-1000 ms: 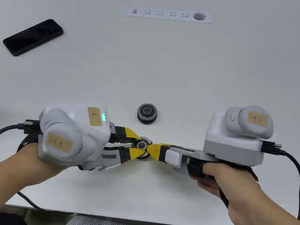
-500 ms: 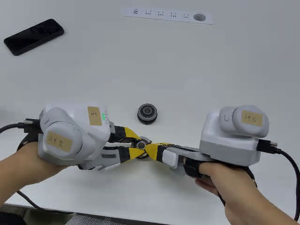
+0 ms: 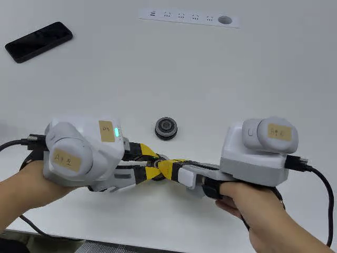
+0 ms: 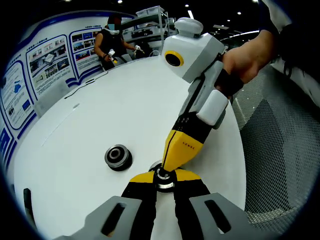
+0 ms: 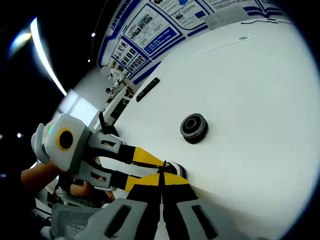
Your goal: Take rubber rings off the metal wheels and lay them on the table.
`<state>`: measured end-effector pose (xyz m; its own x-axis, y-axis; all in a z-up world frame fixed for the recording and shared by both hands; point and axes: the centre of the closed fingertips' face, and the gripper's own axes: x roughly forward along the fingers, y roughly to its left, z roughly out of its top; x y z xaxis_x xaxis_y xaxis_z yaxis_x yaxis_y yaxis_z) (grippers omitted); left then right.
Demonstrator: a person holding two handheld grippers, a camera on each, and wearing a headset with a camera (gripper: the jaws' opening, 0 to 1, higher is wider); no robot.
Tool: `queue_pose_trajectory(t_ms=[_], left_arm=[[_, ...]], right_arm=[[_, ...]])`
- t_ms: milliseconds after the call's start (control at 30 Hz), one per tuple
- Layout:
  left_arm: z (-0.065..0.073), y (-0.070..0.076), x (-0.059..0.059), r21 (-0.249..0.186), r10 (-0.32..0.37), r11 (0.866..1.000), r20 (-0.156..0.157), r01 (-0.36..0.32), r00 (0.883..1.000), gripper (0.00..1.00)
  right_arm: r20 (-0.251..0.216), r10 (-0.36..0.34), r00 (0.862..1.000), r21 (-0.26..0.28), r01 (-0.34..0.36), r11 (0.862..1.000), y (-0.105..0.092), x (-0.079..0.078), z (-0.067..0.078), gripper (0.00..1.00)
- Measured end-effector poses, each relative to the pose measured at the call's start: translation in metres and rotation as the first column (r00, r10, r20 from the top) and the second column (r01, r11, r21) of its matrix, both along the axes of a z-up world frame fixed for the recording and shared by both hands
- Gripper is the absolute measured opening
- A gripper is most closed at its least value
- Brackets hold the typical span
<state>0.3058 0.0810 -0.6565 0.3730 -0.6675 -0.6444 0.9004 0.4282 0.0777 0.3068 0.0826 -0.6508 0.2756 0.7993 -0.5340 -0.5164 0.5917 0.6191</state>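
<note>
My left gripper (image 3: 152,167) (image 4: 164,181) is shut on a small metal wheel (image 3: 157,164) (image 4: 164,178), held just above the table near its front edge. From the right, my right gripper (image 3: 166,168) (image 5: 161,176) reaches in with its yellow jaws together and its tips against that wheel's rim (image 5: 176,170). Whether the tips pinch the rubber ring is hidden. A second wheel (image 3: 166,128) (image 4: 118,157) (image 5: 194,126), dark with a black rubber ring around it, lies flat on the white table (image 3: 221,79) a little beyond the grippers.
A black phone (image 3: 38,40) lies at the far left and a white power strip (image 3: 188,17) along the far edge. The table's front edge runs just below the hands. A person (image 4: 112,40) stands far off beyond the table.
My right gripper has slid left, so its tips now overlap the left gripper's jaws at the held wheel. The left gripper and the wheel on the table have stayed put.
</note>
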Motion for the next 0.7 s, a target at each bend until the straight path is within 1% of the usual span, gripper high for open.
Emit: queue_pose_trajectory(t_ms=[67, 133, 400, 500, 567, 600, 700], left_arm=[[0.0, -0.0001, -0.0001, 0.001, 0.002, 1.0, 0.001, -0.002, 1.0, 0.12], [0.0002, -0.0003, -0.0002, -0.001, 0.004, 1.0, 0.001, -0.004, 1.0, 0.12], [0.0004, -0.0007, -0.0005, 0.002, 0.006, 1.0, 0.002, -0.006, 1.0, 0.12], [0.0006, -0.0006, -0.0007, -0.002, 0.012, 1.0, 0.008, -0.012, 1.0, 0.12], [0.0007, -0.0005, -0.0008, -0.003, 0.017, 1.0, 0.011, -0.017, 1.0, 0.12], [0.0008, -0.0004, -0.0007, -0.004, 0.023, 1.0, 0.011, -0.023, 1.0, 0.12], [0.0011, -0.0001, -0.0008, -0.009, 0.039, 0.999, 0.01, -0.039, 0.999, 0.12]], right_arm=[[-0.024, -0.021, 0.999, 0.04, 0.022, 0.999, 0.0008, 0.002, 0.0037, 0.0], [-0.021, -0.022, 1.0, 0.036, 0.023, 0.999, -0.0006, 0.0015, 0.0036, 0.0], [-0.038, -0.03, 0.999, 0.049, 0.032, 0.998, 0.0003, -0.0007, 0.0044, 0.01], [-0.065, -0.05, 0.997, 0.062, 0.054, 0.997, -0.0008, -0.0004, 0.0053, 0.01], [-0.082, -0.05, 0.995, 0.074, 0.056, 0.996, -0.0007, -0.0012, 0.0046, 0.01], [-0.096, -0.073, 0.993, 0.08, 0.081, 0.994, -0.0013, -0.001, 0.0051, 0.01], [-0.114, -0.081, 0.99, 0.085, 0.091, 0.992, -0.0023, -0.0022, 0.0043, 0.01]])
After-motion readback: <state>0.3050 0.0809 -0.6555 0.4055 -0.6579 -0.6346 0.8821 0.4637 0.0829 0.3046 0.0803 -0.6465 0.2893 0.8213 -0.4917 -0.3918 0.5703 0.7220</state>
